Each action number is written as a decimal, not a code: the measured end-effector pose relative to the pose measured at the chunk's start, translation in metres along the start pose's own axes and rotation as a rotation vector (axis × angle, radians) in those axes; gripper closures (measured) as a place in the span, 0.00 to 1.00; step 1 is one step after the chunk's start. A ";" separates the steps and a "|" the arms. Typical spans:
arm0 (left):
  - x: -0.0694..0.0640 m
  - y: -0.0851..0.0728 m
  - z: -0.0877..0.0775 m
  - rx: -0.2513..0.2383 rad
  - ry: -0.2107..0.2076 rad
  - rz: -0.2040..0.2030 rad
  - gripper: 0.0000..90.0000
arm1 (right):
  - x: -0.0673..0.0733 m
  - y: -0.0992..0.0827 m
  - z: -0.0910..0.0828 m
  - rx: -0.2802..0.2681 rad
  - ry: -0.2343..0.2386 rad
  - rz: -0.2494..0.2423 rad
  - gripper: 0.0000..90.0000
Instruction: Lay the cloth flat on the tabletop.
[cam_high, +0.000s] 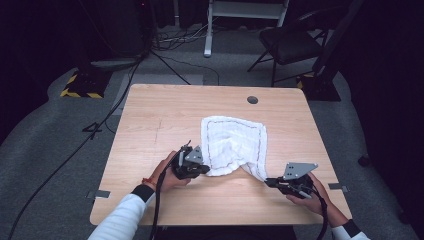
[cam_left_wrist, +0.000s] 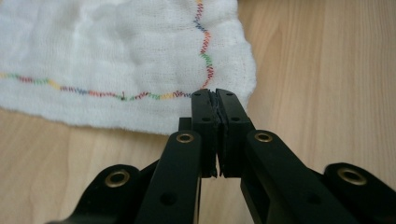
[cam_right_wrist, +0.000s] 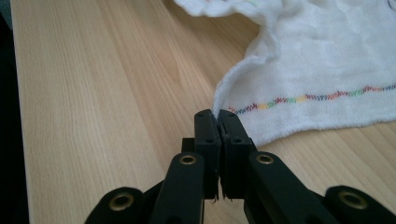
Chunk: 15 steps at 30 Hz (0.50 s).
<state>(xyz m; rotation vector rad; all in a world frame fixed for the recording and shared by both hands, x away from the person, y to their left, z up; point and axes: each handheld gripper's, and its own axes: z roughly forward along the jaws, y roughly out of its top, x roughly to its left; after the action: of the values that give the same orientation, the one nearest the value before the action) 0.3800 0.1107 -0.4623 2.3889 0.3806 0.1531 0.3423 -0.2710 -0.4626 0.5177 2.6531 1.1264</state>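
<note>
1. At the centre of the high view, a white cloth (cam_high: 232, 145) lies on the counter (cam_high: 150, 125), its near edge bunched and puckered.
2. Lower left of centre, the left tongs (cam_high: 204, 169) meet the cloth's near left corner; in the left gripper view the jaws stand together, clamped on the hem (cam_left_wrist: 212, 91) by the coloured stitching (cam_left_wrist: 93, 91).
3. Lower right, the right tongs (cam_high: 267, 181) are clamped on the near right corner, which is drawn out to a point; the right gripper view shows the edge (cam_right_wrist: 217, 109) pinched at the jaw tips.
4. Judging by its folds, the cloth is light, soft and limp: it will sag and drape, not hold shape.
5. Corners look like the best hold, since the stitched hem gives the pads something firmer and lets the cloth be spread or folded evenly.
</note>
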 end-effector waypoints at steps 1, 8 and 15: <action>-0.002 -0.004 -0.003 0.005 0.000 -0.002 0.97 | 0.001 -0.002 -0.001 0.004 -0.002 -0.001 0.98; -0.016 -0.030 -0.012 0.025 -0.017 -0.023 0.97 | 0.006 -0.014 -0.010 0.029 -0.024 -0.001 0.98; -0.034 -0.042 -0.015 0.022 -0.051 -0.038 0.96 | 0.013 -0.027 -0.012 0.078 -0.047 0.020 0.93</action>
<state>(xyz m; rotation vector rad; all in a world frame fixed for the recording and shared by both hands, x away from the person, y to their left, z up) 0.3345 0.1393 -0.4793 2.4006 0.4058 0.0710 0.3196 -0.2912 -0.4744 0.5782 2.6657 1.0069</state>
